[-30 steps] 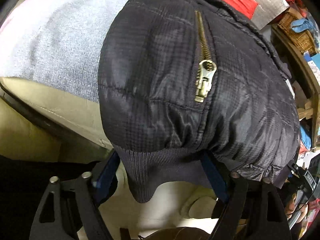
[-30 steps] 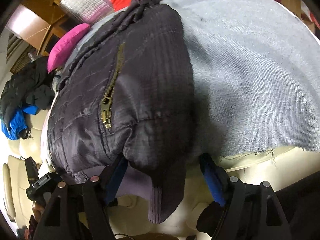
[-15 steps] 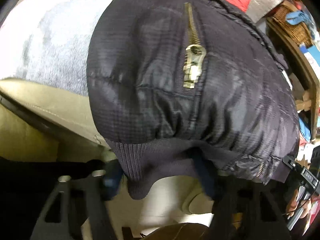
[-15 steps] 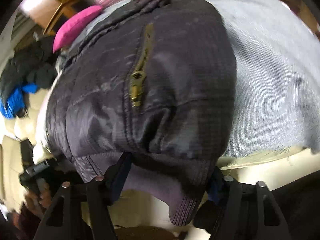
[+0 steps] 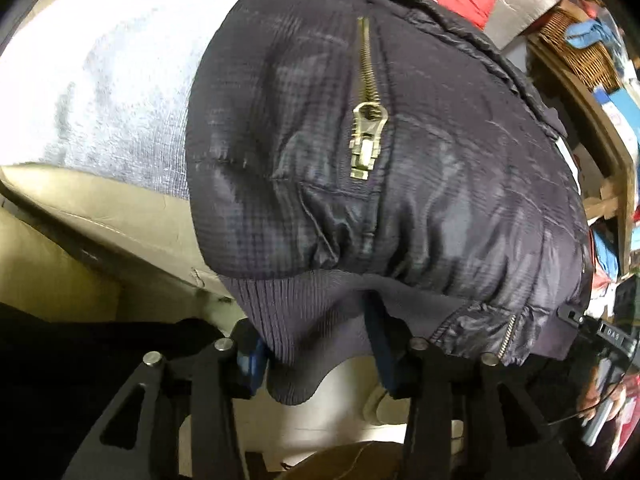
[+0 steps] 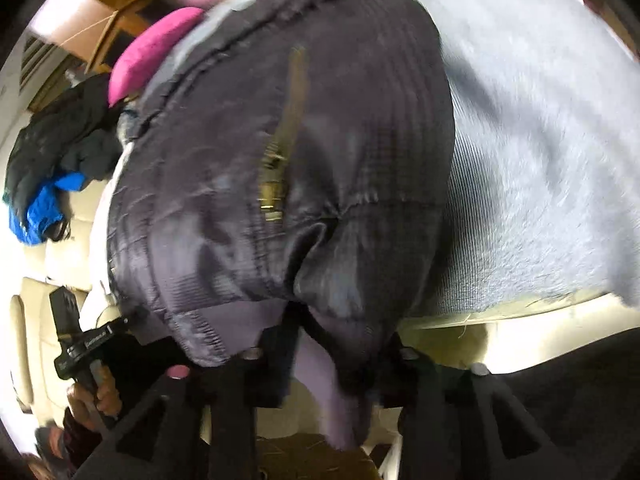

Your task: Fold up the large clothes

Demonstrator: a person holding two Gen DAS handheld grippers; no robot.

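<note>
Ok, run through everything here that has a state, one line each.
Jacket: lying on the grey cloth, ribbed hem pinched.
Pocket zipper: closed.
Left gripper: shut on the hem.
Right gripper: shut on the hem, view blurred.
</note>
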